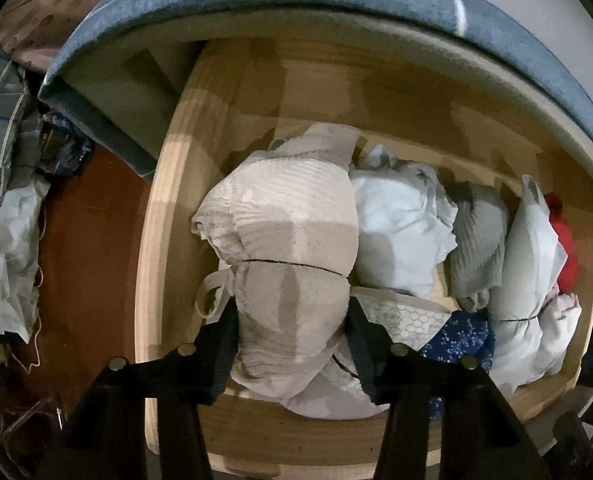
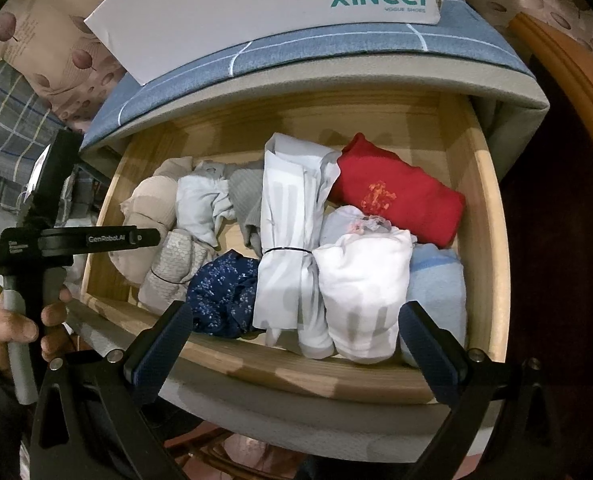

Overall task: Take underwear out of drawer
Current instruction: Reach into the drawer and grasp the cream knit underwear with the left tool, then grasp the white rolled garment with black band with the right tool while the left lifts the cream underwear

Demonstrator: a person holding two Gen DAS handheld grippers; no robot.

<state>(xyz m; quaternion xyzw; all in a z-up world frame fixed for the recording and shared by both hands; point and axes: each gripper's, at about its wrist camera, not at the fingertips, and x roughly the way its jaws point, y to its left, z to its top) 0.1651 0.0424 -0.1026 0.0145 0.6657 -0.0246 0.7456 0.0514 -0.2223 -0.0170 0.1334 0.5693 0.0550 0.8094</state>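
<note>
The wooden drawer (image 1: 156,240) (image 2: 484,240) stands pulled out, packed with rolled underwear. My left gripper (image 1: 292,340) points straight down into its left end. Both pads press the sides of a beige ribbed roll (image 1: 288,240) (image 2: 152,204) tied with a thin black band. A honeycomb-patterned roll (image 1: 396,316) lies against it. My right gripper (image 2: 296,316) hangs open above the drawer's front edge with nothing between its fingers. Below it lie a white roll (image 2: 360,288), a white bundle tied with a band (image 2: 288,240), a navy floral piece (image 2: 224,292) and a red piece (image 2: 396,196).
A white shoe box (image 2: 276,12) sits on the blue checked cloth (image 2: 336,48) covering the top above the drawer. A person's hand (image 2: 12,328) holds the left gripper's handle. Red-brown floor (image 1: 88,240) and plastic bags (image 1: 0,260) lie left of the drawer.
</note>
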